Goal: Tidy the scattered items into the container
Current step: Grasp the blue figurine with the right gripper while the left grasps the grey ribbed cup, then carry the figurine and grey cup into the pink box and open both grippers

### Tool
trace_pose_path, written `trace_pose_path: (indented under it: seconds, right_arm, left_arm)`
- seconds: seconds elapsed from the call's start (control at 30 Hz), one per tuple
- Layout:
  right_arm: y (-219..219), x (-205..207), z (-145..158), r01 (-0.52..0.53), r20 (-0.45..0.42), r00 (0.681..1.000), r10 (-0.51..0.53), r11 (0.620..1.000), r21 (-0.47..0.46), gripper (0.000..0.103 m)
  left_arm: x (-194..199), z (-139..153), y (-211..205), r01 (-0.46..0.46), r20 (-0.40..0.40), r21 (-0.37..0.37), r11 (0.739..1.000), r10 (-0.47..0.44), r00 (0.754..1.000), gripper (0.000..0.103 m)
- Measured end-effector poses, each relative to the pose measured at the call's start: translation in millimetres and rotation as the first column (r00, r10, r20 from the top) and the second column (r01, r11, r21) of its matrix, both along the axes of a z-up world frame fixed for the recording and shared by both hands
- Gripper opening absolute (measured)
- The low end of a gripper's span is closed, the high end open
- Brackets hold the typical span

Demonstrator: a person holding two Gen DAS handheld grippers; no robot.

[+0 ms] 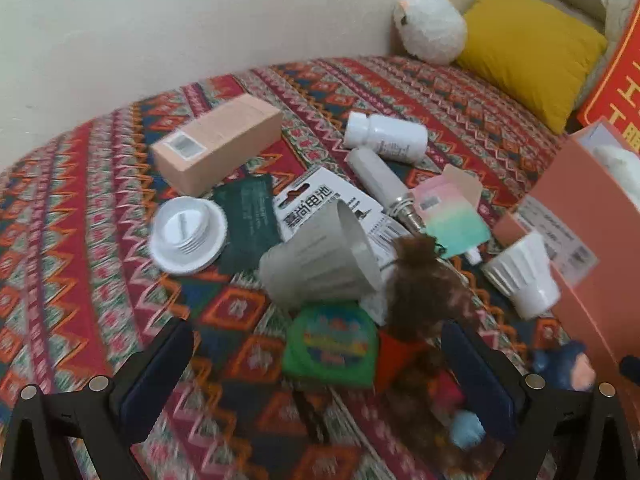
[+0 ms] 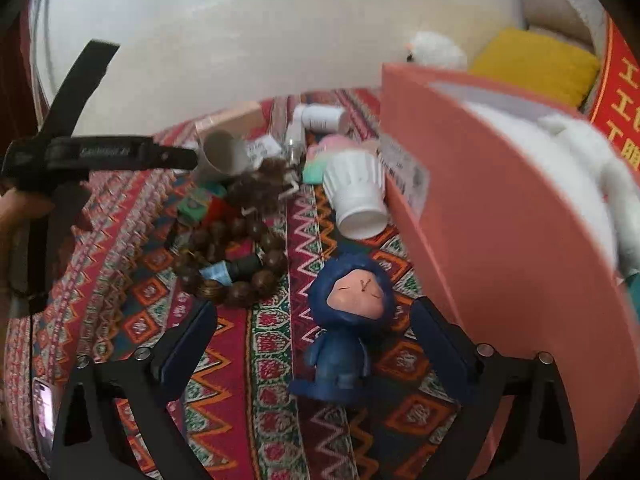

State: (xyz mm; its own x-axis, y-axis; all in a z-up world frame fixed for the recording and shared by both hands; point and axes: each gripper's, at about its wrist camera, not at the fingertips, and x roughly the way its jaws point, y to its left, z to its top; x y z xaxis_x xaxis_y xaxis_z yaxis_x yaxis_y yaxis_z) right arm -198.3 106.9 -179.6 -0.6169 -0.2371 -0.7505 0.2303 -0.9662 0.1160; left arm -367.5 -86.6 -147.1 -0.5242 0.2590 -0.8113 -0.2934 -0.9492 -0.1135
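Blue figurine point(image 2: 346, 320), salmon-pink box point(image 2: 500, 216)

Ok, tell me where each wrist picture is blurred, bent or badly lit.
Left wrist view: motion blur smears the foreground, worst on the brown bead string and green packet; the pink carton farther off is sharper. Right wrist view: fisheye bends the pink container wall into a curve, dark vignette in the corners, the blue figurine fairly crisp. Both: flat, dim indoor light.
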Motion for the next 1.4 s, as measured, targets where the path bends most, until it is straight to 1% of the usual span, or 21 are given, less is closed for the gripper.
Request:
trace_pose_path:
  seconds: [0.07,0.17,0.23,0.27,0.3,0.33,0.5,0.57,0.63,0.7,0.83,0.93,1.17,1.3,1.4]
  right_arm:
    - [-2,-9,-12,-0.008,0.033,0.999,0.008,1.000,-0.013,0.095]
    - [-2,-16,-21,0.001,0.040,0.999,-0.001,1.000,-0.006,0.091]
    - [2,-20,-24,0.010,0.045,0.999,-0.009,1.000,-0.011,0.076]
    - [6,-23,-24,0.015,0.050,0.999,-0.014,1.000,-0.019,0.072]
    - [8,-23,-24,0.014,0.053,0.999,-0.013,0.999,-0.029,0.060]
    - [11,-24,-24,0.014,0.056,0.998,-0.012,0.999,-0.039,0.058]
    - [15,-20,-18,-0.003,0.059,0.998,0.007,0.997,-0.073,0.058]
    - [14,-14,-13,-0.015,0.056,0.998,0.020,0.996,-0.084,0.057]
    - [14,-5,-7,-0.023,0.045,0.999,0.027,0.996,-0.091,0.057]
    - [15,7,1,-0.034,0.037,0.999,0.039,0.994,-0.106,0.056]
    - [15,39,21,-0.082,0.004,0.997,0.083,0.990,-0.116,0.055]
    - [17,65,32,-0.113,-0.010,0.994,0.113,0.986,-0.124,0.055]
    - [27,132,51,-0.156,-0.046,0.987,0.151,0.982,-0.111,0.055]
    - [35,165,64,-0.170,-0.069,0.984,0.163,0.980,-0.108,0.055]
    - [44,189,77,-0.177,-0.091,0.982,0.167,0.978,-0.112,0.055]
  left_arm:
    - [-13,-13,7,0.027,0.015,-0.024,0.999,-0.027,1.000,0.102]
    - [-30,-28,17,0.061,0.027,-0.072,0.996,-0.060,0.998,0.102]
    - [-38,-35,23,0.099,0.034,-0.082,0.992,-0.097,0.995,0.102]
    - [-41,-38,26,0.107,0.035,-0.084,0.991,-0.105,0.994,0.099]
    - [-43,-40,27,0.113,0.034,-0.086,0.990,-0.110,0.993,0.094]
    - [-45,-41,27,0.107,0.040,-0.084,0.991,-0.104,0.994,0.077]
    - [-39,-35,19,0.048,0.052,-0.072,0.996,-0.045,0.998,0.077]
    - [-31,-25,9,0.015,0.046,-0.045,0.999,-0.013,0.999,0.077]
    - [-13,-10,-4,-0.016,0.037,-0.006,1.000,0.016,0.999,0.077]
    - [11,7,-16,-0.044,0.015,0.014,0.999,0.043,0.999,0.077]
    - [71,38,-40,-0.091,-0.015,0.058,0.994,0.092,0.996,0.077]
    - [121,57,-50,-0.112,-0.039,0.067,0.991,0.115,0.993,0.077]
    - [205,80,-60,-0.128,-0.072,0.097,0.987,0.135,0.988,0.077]
    - [252,87,-51,-0.127,-0.101,0.089,0.988,0.136,0.986,0.077]
    - [276,93,-42,-0.120,-0.113,0.097,0.988,0.131,0.985,0.077]
